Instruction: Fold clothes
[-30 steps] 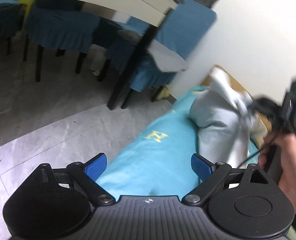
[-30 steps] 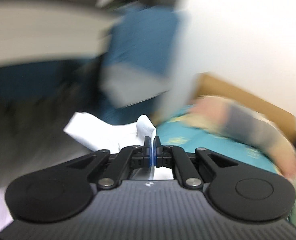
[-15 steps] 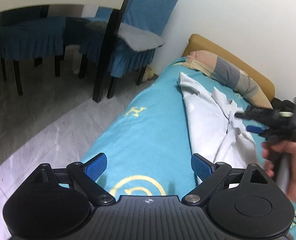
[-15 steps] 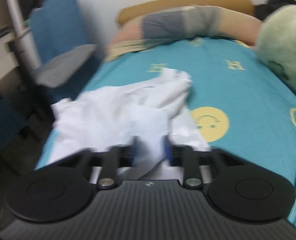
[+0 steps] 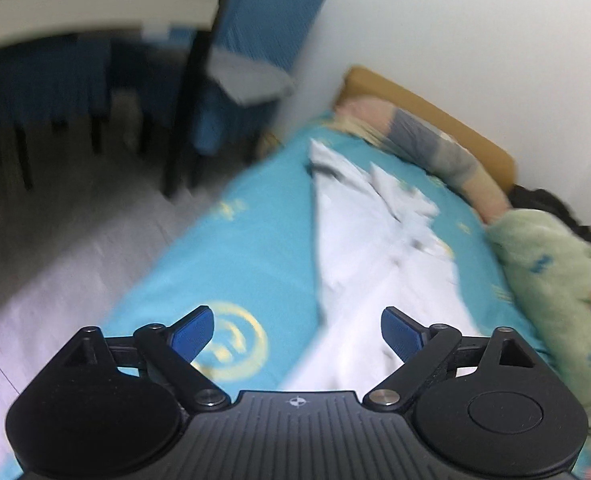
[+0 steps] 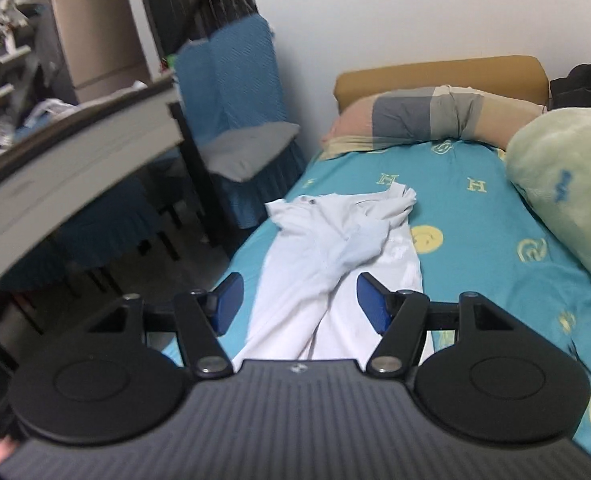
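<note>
White cotton shirt [image 6: 327, 264] lies crumpled lengthwise on the bed [image 6: 475, 216], one part bunched across its middle. Left gripper [image 5: 297, 332] and right gripper [image 6: 297, 300] hover above its near end, fingers spread apart, holding nothing. Fabric looks light, limp and prone to sagging; seams at the near hem or shoulders probably offer the firmest hold.

White shirt [image 6: 327, 264] on teal sheet [image 6: 475, 216] (seemingly yellow-motifed)

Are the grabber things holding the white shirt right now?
No. Both the left gripper and right gripper are open and empty; the white shirt lies loose on the bed.
</note>
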The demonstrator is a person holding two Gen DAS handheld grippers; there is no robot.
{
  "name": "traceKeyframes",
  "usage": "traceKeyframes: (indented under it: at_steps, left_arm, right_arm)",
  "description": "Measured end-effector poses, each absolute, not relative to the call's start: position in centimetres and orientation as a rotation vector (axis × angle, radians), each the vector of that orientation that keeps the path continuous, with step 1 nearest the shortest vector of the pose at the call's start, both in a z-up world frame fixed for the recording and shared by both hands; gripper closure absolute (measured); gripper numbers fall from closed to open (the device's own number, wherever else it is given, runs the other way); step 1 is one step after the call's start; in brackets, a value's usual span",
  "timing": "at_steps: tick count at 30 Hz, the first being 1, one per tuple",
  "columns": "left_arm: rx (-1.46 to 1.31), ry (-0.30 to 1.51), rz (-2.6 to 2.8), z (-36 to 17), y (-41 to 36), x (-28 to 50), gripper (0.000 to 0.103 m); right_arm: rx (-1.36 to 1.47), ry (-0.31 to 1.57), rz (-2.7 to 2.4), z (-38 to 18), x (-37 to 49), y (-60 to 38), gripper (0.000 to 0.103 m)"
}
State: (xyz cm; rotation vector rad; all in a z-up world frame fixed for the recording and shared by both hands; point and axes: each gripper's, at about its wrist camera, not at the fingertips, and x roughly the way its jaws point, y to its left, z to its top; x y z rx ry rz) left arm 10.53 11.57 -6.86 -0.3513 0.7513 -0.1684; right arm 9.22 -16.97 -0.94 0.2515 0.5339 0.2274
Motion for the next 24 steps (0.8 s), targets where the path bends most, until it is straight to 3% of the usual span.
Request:
traceKeyframes:
  at_steps: [8, 17, 24]
  left_arm:
    - [-0.483, 1.018, -0.134, -7.4, 14.9, 9.0, 0.009]
    - [-0.510, 1.290, 0.096, -10.5, 17.1, 7.1, 0.026]
    - [-0.324, 1.360, 0.158, -10.9, 13.9, 6.7, 0.057]
  right_arm:
    - [0.367, 0.605, 0.163, -2.5, 2.6, -23.7, 0.038]
    - [0.521, 0.654, 0.158, -4.5, 2.3, -27.2, 0.036]
    - [0.543, 0.690, 0.157, -5.9, 2.6, -28.1, 0.036]
